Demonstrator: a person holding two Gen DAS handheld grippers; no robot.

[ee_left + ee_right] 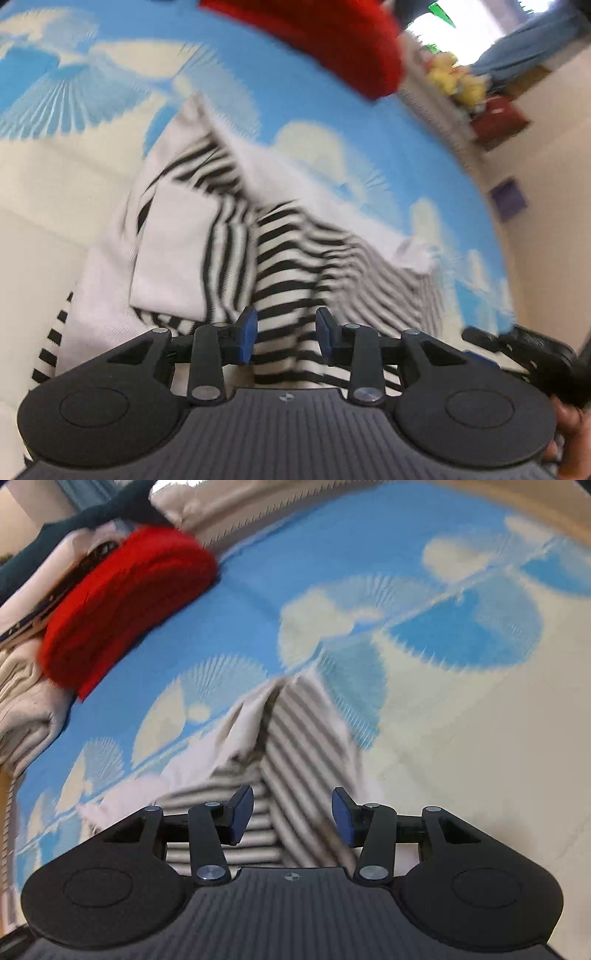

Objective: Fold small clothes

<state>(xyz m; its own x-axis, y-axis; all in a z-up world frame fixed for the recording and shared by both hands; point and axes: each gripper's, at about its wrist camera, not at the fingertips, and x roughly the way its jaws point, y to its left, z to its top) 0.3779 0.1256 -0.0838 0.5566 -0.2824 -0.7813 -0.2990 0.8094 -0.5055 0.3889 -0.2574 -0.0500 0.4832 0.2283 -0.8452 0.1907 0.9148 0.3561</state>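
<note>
A black-and-white striped garment (288,266) lies crumpled and partly folded on a blue and cream patterned bedspread (314,110). A plain white panel is turned over its left side. My left gripper (287,334) hovers over the garment's near edge. Its blue pads stand apart and stripes show in the gap, with no cloth pinched. In the right wrist view the same garment (295,738) rises in a ridge ahead of my right gripper (291,814). That gripper is open, and cloth lies under and between its fingers without being pressed.
A folded red garment (332,44) lies at the far side of the bedspread (443,701). In the right wrist view the red garment (122,605) borders a pile of pale and dark clothes (26,701). A yellow plush toy (454,77) and a red box (498,118) sit beyond the bed's edge.
</note>
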